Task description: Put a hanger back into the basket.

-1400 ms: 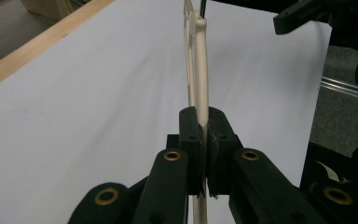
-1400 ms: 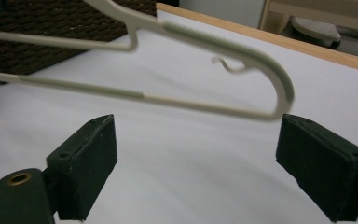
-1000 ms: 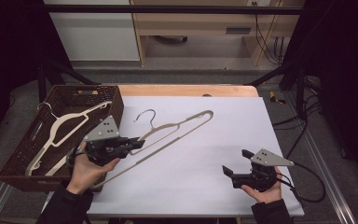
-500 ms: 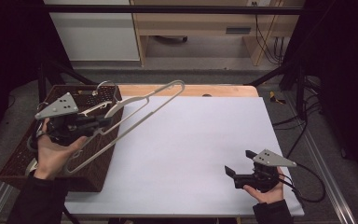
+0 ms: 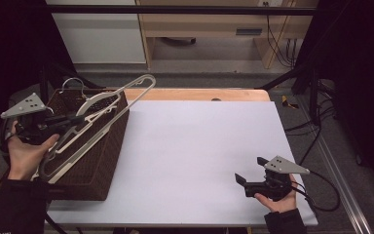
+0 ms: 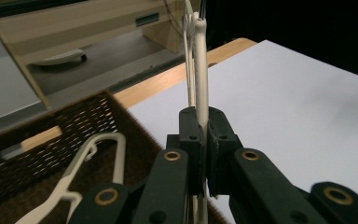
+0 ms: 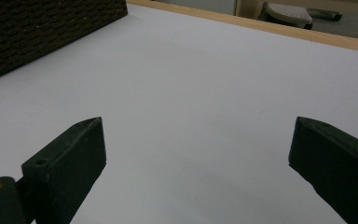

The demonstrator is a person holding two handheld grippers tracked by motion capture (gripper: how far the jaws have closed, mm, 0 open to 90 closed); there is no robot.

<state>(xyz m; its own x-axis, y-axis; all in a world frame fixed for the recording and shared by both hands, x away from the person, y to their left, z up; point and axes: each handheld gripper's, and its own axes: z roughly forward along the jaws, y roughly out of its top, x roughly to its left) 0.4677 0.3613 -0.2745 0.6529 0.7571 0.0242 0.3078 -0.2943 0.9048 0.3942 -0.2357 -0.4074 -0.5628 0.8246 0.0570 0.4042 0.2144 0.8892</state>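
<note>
No text, label, brand, number or sign could be read anywhere in these views.

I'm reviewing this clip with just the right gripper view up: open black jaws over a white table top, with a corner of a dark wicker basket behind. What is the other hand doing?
Observer: The left hand-held gripper is shut on a cream plastic clothes hanger and holds it in the air above the dark brown wicker basket.
Operator: Is there anything in that basket?
Observer: Yes, a second cream plastic hanger lies inside it.
Operator: Where does my gripper sit on the table?
Observer: The right hand-held gripper is low over the near right part of the white table top, well apart from the basket.
</note>
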